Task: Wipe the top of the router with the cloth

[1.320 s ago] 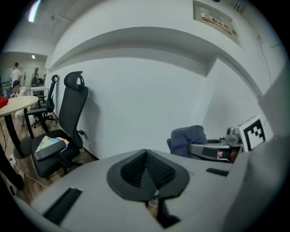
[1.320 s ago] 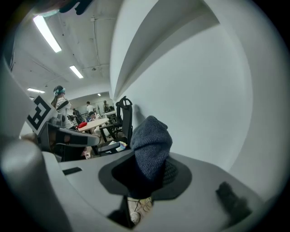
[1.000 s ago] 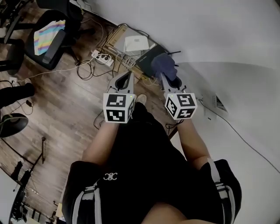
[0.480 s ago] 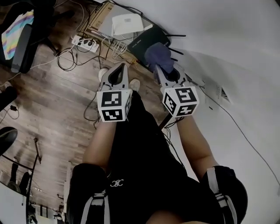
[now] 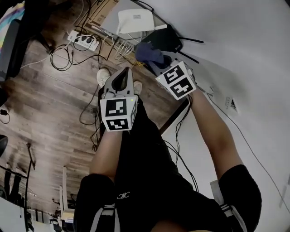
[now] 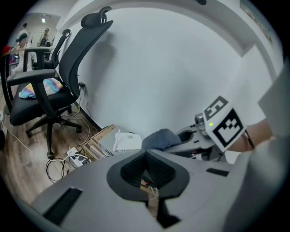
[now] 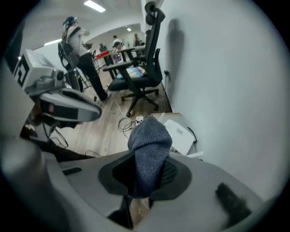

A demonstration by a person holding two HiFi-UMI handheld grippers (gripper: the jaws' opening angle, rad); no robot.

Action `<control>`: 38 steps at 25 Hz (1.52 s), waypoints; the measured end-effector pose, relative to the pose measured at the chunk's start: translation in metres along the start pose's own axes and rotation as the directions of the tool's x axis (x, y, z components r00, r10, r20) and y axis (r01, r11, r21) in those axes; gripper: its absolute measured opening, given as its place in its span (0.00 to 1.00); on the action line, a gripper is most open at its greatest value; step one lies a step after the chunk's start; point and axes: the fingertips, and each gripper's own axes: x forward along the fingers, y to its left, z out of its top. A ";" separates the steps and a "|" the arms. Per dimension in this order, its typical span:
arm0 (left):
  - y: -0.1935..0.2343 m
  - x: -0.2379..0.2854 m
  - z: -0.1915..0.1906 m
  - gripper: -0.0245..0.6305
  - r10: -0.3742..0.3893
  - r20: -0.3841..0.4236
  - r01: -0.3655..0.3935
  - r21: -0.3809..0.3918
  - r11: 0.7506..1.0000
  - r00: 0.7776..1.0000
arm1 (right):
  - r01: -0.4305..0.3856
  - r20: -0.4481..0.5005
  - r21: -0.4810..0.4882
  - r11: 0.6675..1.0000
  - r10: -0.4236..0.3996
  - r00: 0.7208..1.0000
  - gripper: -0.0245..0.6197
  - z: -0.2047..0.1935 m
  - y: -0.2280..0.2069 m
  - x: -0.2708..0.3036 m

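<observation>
A white router lies flat on the floor by the wall, and a black router with thin antennas sits just right of it. My right gripper is shut on a dark blue cloth, which hangs at the near left corner of the black router; I cannot tell whether it touches. In the right gripper view the cloth bulges out between the jaws, with the white router beyond it. My left gripper hovers lower left over the wooden floor, shut with nothing in it.
A white power strip and tangled cables lie left of the routers, beside a cardboard box. A black office chair stands to the left. The white wall runs along the right. People stand far off.
My right gripper has carried the cloth forward and left, from over the black router's middle to its near left corner. The left gripper has held its place.
</observation>
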 end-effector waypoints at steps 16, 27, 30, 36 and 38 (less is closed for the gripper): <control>0.043 0.020 -0.053 0.04 0.033 -0.117 -0.037 -0.033 0.999 0.993 | -0.127 -0.384 -0.120 0.985 0.072 0.921 0.17 -0.098 -0.026 0.127; 0.048 0.032 -0.053 0.04 0.006 -0.144 -0.003 0.018 1.000 0.990 | -0.039 -0.341 -0.089 0.995 0.007 0.940 0.18 -0.100 -0.070 0.157; 0.050 0.033 -0.048 0.04 -0.014 -0.148 0.022 0.053 0.998 0.989 | 0.035 -0.334 -0.046 0.998 -0.048 0.941 0.18 -0.101 -0.094 0.154; 0.061 0.035 -0.044 0.04 -0.013 -0.156 0.029 0.100 0.995 0.988 | 0.242 -0.325 -0.019 0.970 -0.235 0.916 0.18 -0.113 -0.152 0.150; 0.063 0.035 -0.042 0.04 -0.016 -0.159 0.033 0.104 0.994 0.987 | 0.275 -0.326 -0.008 0.962 -0.262 0.908 0.18 -0.117 -0.165 0.149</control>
